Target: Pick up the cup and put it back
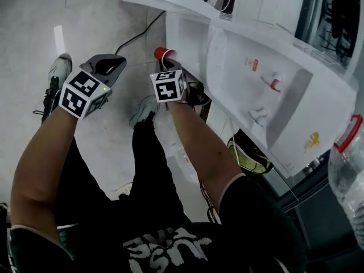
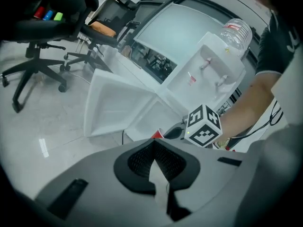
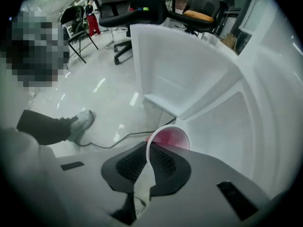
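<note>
The jaws of the right gripper (image 3: 147,161) are closed on the wall of the cup (image 3: 168,138), at its rim: one jaw lies inside the rim and the other outside it. The cup is red with a white rim, and its open mouth faces the right gripper view. It hangs clear of the floor (image 3: 94,93), just beside a white panel (image 3: 180,70). In the head view the cup (image 1: 161,53) projects past the tip of the right gripper (image 1: 172,66), near the lower front of the water dispenser (image 1: 267,104). The jaws of the left gripper (image 2: 154,148) meet at their tips, with nothing between them. In the head view the left gripper (image 1: 115,63) is held over the floor (image 1: 96,16), beside the right gripper but apart from it and from the cup. The left gripper view shows the cup (image 2: 157,135) just beside the right gripper's marker cube. A bottle (image 2: 235,32) stands on top of the water dispenser (image 2: 208,67). A black cable (image 1: 134,38) lies on the floor near the cup. Office chairs (image 2: 45,46) stand well apart from the dispenser.
</note>
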Action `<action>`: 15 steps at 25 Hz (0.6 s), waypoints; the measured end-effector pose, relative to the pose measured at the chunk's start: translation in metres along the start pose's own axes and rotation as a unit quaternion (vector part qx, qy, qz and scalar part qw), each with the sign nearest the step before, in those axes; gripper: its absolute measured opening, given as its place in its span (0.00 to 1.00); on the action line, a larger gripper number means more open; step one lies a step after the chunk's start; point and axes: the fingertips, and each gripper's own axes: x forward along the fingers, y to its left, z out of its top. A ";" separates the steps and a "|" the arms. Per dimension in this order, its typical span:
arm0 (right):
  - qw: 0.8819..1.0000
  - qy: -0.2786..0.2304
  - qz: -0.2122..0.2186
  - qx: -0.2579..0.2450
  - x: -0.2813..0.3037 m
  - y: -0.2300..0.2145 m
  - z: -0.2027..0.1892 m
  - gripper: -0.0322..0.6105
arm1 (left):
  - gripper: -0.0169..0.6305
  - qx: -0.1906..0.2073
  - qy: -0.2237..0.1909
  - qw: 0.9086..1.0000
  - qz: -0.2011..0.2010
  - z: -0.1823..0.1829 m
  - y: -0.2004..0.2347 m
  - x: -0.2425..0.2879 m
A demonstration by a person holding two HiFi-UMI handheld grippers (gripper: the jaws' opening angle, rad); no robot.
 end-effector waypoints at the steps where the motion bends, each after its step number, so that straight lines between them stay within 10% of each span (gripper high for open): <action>1: 1.000 -0.004 0.010 -0.001 -0.022 0.009 0.003 0.12 | 0.02 -0.003 -0.003 1.000 0.001 0.006 -0.012 -0.010; 15: 0.983 -0.157 0.054 -0.080 -0.388 0.039 0.074 0.12 | 0.02 0.117 -0.054 0.992 0.002 0.199 -0.207 -0.154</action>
